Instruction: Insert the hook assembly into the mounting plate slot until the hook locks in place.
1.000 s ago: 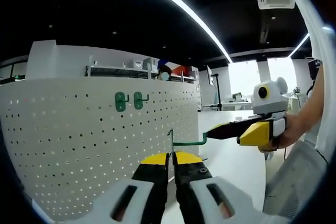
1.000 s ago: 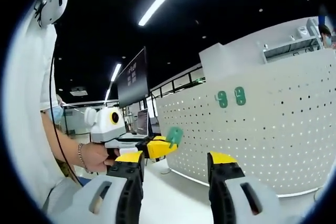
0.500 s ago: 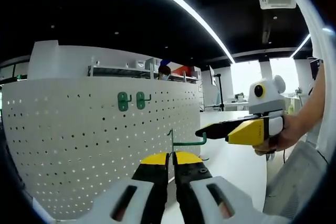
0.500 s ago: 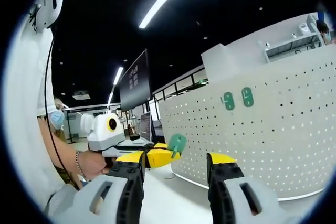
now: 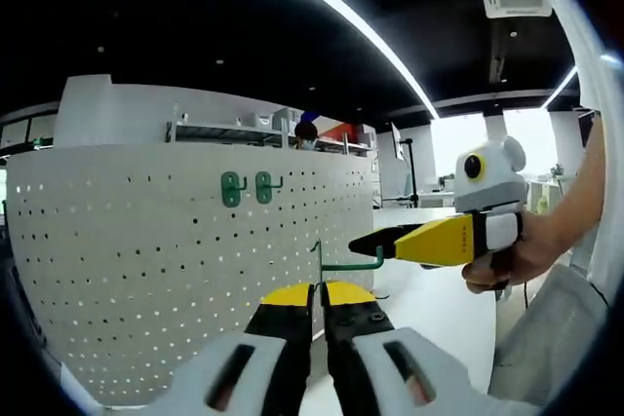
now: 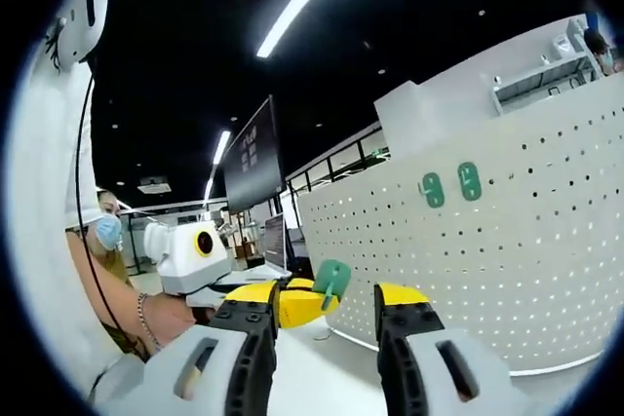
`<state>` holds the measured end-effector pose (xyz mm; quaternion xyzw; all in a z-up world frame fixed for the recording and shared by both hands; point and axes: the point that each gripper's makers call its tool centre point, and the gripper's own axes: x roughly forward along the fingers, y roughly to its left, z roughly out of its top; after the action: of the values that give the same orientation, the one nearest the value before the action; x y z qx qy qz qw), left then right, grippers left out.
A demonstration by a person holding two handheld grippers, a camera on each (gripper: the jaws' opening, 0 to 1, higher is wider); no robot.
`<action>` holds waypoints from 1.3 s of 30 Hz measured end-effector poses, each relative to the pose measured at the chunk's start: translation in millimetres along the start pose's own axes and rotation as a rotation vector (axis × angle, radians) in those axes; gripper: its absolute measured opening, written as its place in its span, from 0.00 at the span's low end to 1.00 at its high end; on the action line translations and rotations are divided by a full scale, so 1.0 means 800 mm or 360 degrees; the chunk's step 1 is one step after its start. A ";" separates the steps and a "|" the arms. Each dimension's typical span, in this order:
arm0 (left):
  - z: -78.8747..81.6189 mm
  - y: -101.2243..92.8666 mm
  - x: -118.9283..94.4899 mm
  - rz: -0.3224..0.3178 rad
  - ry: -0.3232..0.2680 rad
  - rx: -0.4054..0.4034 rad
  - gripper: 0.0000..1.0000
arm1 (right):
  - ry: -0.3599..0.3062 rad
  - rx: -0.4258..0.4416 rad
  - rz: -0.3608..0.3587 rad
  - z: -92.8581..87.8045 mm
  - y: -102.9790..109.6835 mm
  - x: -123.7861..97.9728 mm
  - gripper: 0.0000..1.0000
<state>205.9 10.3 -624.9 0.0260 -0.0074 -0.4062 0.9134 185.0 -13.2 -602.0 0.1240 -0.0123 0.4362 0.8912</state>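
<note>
Pegboard (image 5: 175, 270) backdrop, right gripper (image 5: 366, 244) nearer hook (image 5: 343, 262)

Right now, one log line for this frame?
left tongs: shut on green hook | right tongs: open, closing in on hook | pegboard: two green hooks already mounted | insert: not yet done

Dark ceiling (image 5: 175, 36) with long light strips (image 5: 341, 17), bright windows (image 5: 507, 138) beyond.
</note>
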 end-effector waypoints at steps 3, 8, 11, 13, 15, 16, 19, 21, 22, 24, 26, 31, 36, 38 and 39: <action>0.000 -0.002 0.000 -0.0002 0.0000 0.0001 0.03 | -0.0003 0.0009 0.0003 0.000 0.001 0.002 0.35; 0.002 -0.005 0.001 -0.0004 -0.0007 -0.0005 0.03 | -0.0003 0.0012 0.0007 0.001 0.002 0.004 0.31; 0.003 -0.006 0.001 -0.0005 -0.0010 -0.0006 0.03 | 0.0000 0.0018 0.0001 0.001 0.001 0.005 0.30; 0.004 -0.007 0.002 -0.0006 -0.0016 -0.0010 0.03 | 0.0003 0.0019 0.0001 0.000 0.001 0.006 0.29; 0.004 -0.008 0.003 -0.0010 -0.0013 -0.0006 0.03 | 0.0006 0.0018 -0.0002 0.000 0.001 0.007 0.28; 0.003 -0.009 0.003 -0.0012 -0.0010 -0.0006 0.03 | 0.0010 0.0016 -0.0004 -0.001 0.001 0.008 0.26; 0.004 -0.010 0.004 -0.0013 -0.0013 -0.0005 0.03 | 0.0012 0.0012 -0.0001 -0.001 0.002 0.011 0.25; 0.004 -0.010 0.004 -0.0013 -0.0014 -0.0008 0.03 | 0.0017 0.0004 -0.0001 -0.001 0.003 0.013 0.23; 0.004 -0.010 0.004 -0.0012 -0.0013 -0.0008 0.03 | 0.0024 -0.0002 -0.0007 -0.002 0.002 0.014 0.22; 0.004 -0.011 0.004 -0.0013 -0.0013 -0.0009 0.03 | 0.0031 -0.0008 -0.0010 -0.002 0.002 0.015 0.19; 0.004 -0.011 0.004 -0.0011 -0.0014 -0.0009 0.03 | 0.0026 -0.0003 -0.0004 -0.002 0.003 0.015 0.17; 0.004 -0.012 0.004 -0.0010 -0.0013 -0.0014 0.03 | 0.0040 -0.0014 -0.0007 -0.004 0.003 0.017 0.14; 0.004 -0.014 0.004 -0.0005 -0.0020 -0.0022 0.03 | 0.0051 -0.0019 -0.0004 -0.006 0.005 0.018 0.10; 0.005 -0.014 0.003 -0.0002 -0.0025 -0.0031 0.03 | 0.0048 -0.0012 -0.0010 -0.006 0.004 0.019 0.09; 0.005 -0.013 0.003 0.0001 -0.0027 -0.0031 0.03 | 0.0048 -0.0015 -0.0016 -0.005 0.004 0.019 0.09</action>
<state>199.4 1.2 -621.4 0.0136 -0.0112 -0.4063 0.9136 191.7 1.1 -603.6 0.1133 -0.0002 0.4335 0.8940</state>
